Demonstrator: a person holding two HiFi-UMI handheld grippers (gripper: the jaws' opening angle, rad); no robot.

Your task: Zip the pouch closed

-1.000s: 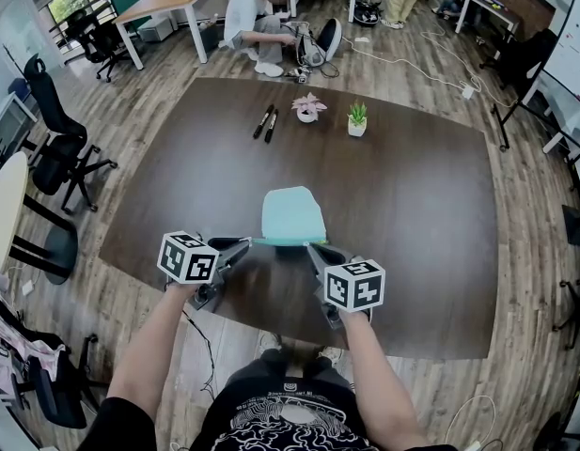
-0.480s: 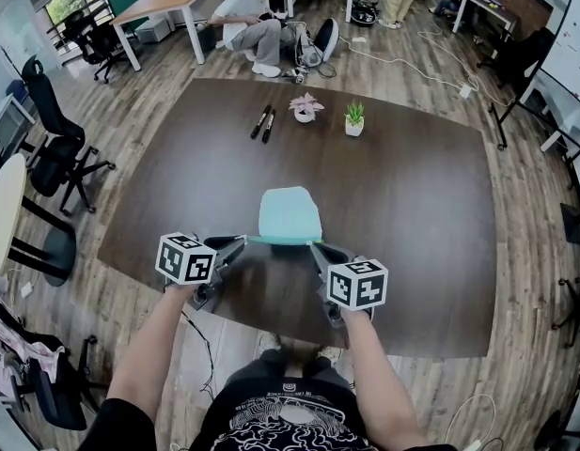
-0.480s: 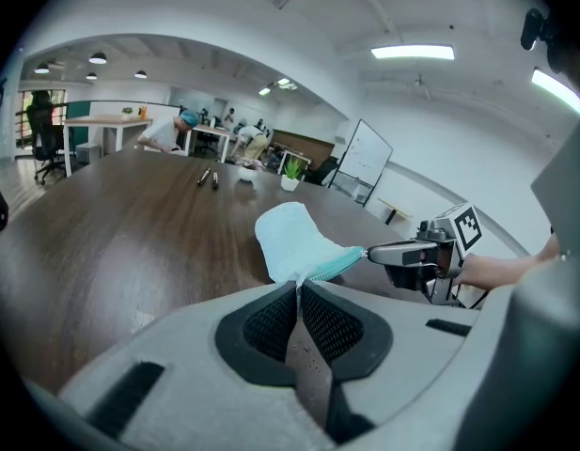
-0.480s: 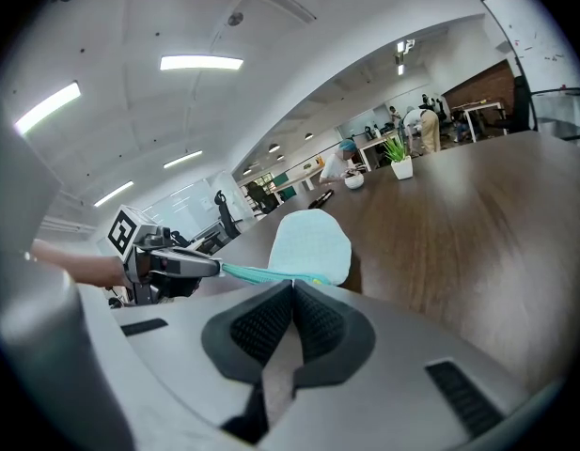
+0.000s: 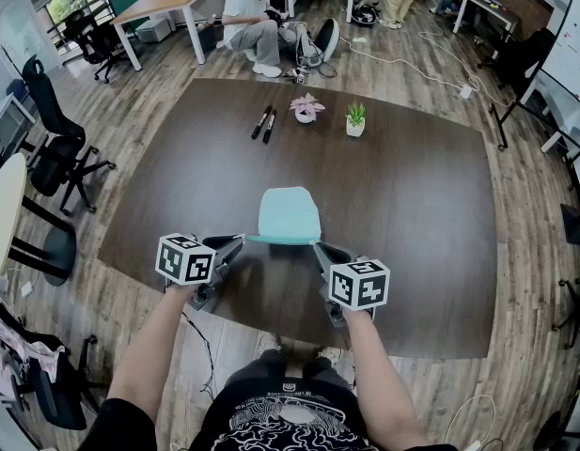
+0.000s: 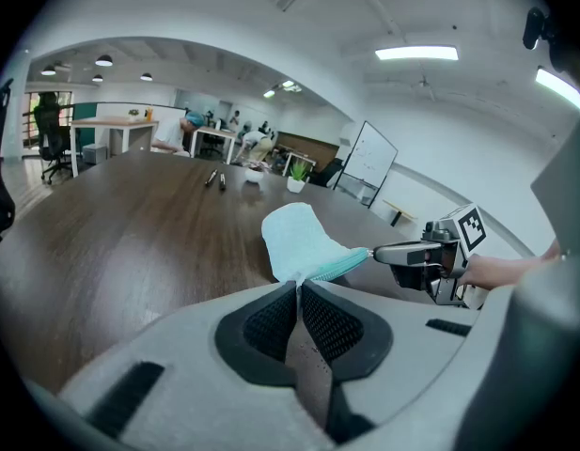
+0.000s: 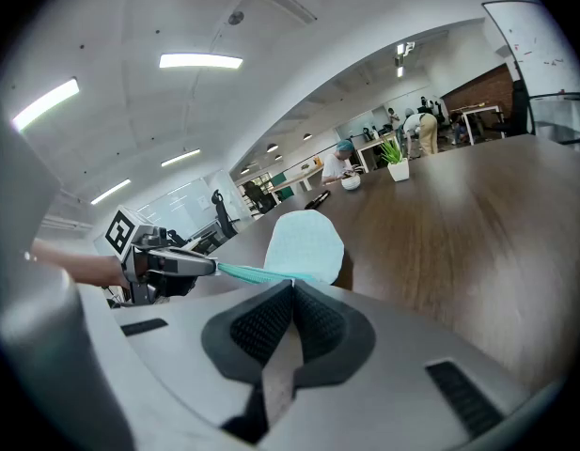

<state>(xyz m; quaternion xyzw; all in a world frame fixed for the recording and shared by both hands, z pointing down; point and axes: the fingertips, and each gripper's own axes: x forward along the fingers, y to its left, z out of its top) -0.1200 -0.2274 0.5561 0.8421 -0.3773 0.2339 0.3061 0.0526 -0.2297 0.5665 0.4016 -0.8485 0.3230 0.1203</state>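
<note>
A light teal pouch point(image 5: 290, 212) lies on the dark brown table point(image 5: 412, 195), its zipper edge point(image 5: 280, 241) lifted toward me and stretched between the two grippers. My left gripper point(image 5: 242, 240) is shut on the left end of that edge. In the left gripper view its jaws point(image 6: 297, 285) pinch the pouch point(image 6: 294, 238) at the corner. My right gripper point(image 5: 316, 244) is shut on the right end of the zipper. In the right gripper view the teal zipper strip point(image 7: 247, 273) runs from its jaws point(image 7: 291, 283) across to the left gripper point(image 7: 214, 267).
Two black markers point(image 5: 264, 121), a small pink plant point(image 5: 307, 108) and a small green plant point(image 5: 356, 118) stand at the table's far side. Office chairs point(image 5: 54, 148) are on the left. A person point(image 5: 252, 17) sits on the floor beyond the table.
</note>
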